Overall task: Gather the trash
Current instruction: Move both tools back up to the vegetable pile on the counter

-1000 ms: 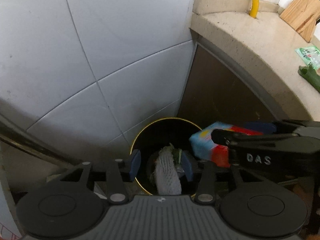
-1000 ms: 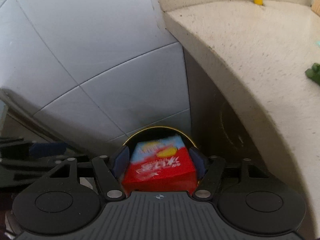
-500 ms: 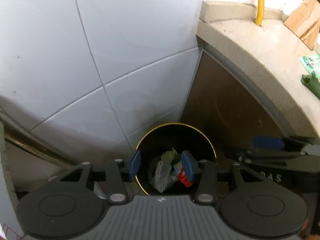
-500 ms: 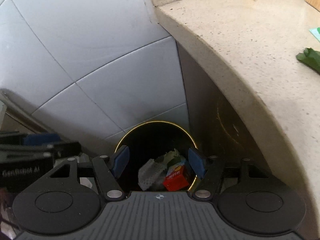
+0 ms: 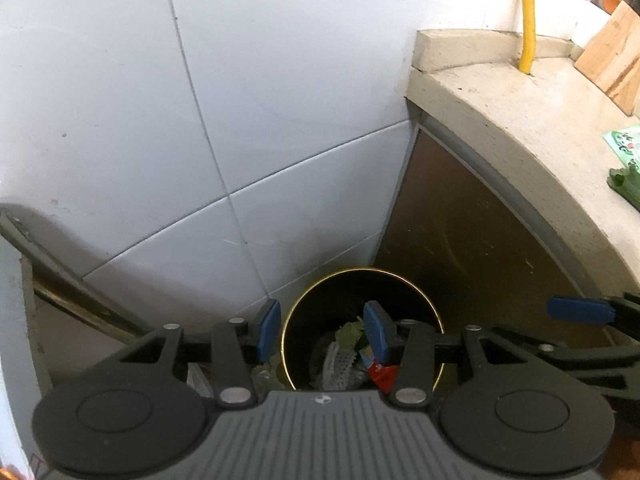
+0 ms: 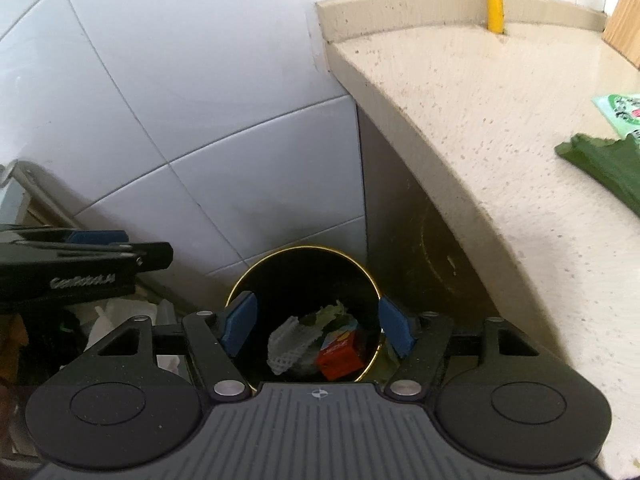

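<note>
Beside counter (image 6: 500, 128), bin (image 6: 304, 252), tiled wall (image 6: 180, 100)

Soft daylight from two o'clock, pale wall tiles (image 5: 280, 100) evenly lit, bin (image 5: 362, 276) interior deep in shadow at six o'clock, strong fisheye bending at edges, right-wrist view slightly blurred.

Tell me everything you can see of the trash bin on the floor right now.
The trash bin is a round, black container with a thin gold-coloured rim, standing upright and open, without a lid, on the floor in the corner between the white tiled wall and the brown cabinet side under the counter. Inside lie a white mesh sleeve, a red carton and green leaf scraps. Neither gripper touches it.
</note>
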Motion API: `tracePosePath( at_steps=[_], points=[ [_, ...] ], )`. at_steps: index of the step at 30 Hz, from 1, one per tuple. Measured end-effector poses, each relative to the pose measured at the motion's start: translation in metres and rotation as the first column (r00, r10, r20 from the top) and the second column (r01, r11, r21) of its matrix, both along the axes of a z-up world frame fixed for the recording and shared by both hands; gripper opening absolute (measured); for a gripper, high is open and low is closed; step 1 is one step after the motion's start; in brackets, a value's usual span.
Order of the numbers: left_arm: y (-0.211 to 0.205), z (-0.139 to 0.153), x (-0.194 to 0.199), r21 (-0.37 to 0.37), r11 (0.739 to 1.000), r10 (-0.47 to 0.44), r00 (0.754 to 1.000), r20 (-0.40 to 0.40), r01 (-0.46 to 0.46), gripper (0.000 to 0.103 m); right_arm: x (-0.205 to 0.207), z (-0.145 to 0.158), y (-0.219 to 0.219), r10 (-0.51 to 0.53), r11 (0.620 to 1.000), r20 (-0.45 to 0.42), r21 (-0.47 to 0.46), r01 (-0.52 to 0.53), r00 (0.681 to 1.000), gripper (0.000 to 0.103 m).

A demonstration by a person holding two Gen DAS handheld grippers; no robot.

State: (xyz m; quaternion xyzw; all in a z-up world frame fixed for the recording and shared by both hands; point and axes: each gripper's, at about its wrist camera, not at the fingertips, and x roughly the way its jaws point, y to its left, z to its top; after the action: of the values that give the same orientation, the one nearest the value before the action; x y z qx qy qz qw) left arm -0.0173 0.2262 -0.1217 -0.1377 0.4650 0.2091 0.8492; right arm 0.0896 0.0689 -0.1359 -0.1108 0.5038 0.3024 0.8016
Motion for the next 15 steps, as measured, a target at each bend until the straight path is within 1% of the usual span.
tracePosePath(
  at_steps=[10, 12, 15],
  points=[
    [-0.003, 0.001, -0.002, 0.06, 0.998, 0.015, 1.0, -0.006, -0.015, 0.041, -0.011, 0.024, -0.019, 0.005, 1.0, 0.04, 0.021, -0.005, 0.999, 0.075],
    [-0.002, 0.003, -0.004, 0.059, 0.998, 0.028, 1.0, 0.002, -0.028, 0.041, -0.012, 0.028, -0.024, 0.001, 1.0, 0.045, 0.028, -0.002, 0.999, 0.075],
    [0.0, 0.007, -0.011, 0.04, 0.998, 0.047, 0.998, 0.032, -0.048, 0.041, -0.014, 0.032, -0.029, -0.003, 0.999, 0.048, 0.036, 0.001, 0.999, 0.075]
  ],
)
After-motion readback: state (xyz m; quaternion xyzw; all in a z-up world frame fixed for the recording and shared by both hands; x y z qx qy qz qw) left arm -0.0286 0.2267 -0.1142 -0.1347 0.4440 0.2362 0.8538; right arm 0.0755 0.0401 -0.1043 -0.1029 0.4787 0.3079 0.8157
